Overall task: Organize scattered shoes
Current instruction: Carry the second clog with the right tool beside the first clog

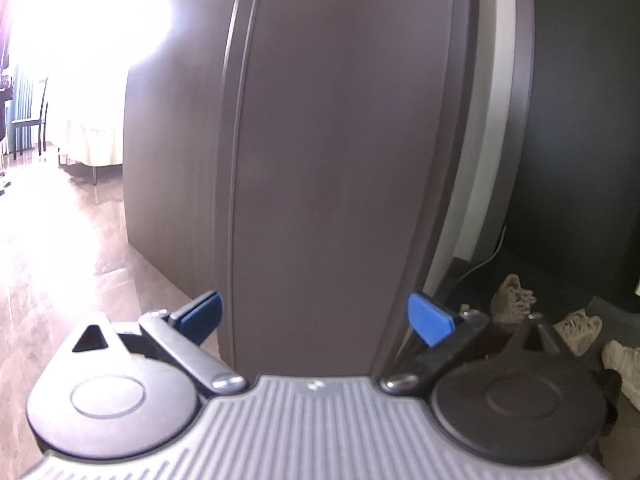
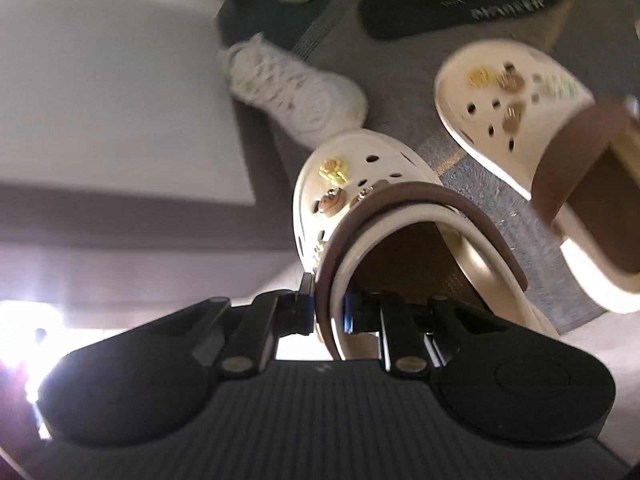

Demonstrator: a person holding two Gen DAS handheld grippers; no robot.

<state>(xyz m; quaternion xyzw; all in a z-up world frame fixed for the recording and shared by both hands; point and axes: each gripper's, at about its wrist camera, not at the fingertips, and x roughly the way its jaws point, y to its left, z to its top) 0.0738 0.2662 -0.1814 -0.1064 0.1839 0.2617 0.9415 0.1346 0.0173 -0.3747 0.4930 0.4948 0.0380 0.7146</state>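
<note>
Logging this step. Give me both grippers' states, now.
Left gripper: open, holding nothing.
Right gripper: shut on the clog, pinching its strap.

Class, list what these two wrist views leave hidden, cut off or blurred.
- Held clog: heel hidden behind right gripper.
- Second clog: cut by right edge, blurred.
- Black slide: lettering unreadable.
- Beige sneakers: partly behind left gripper.
</note>
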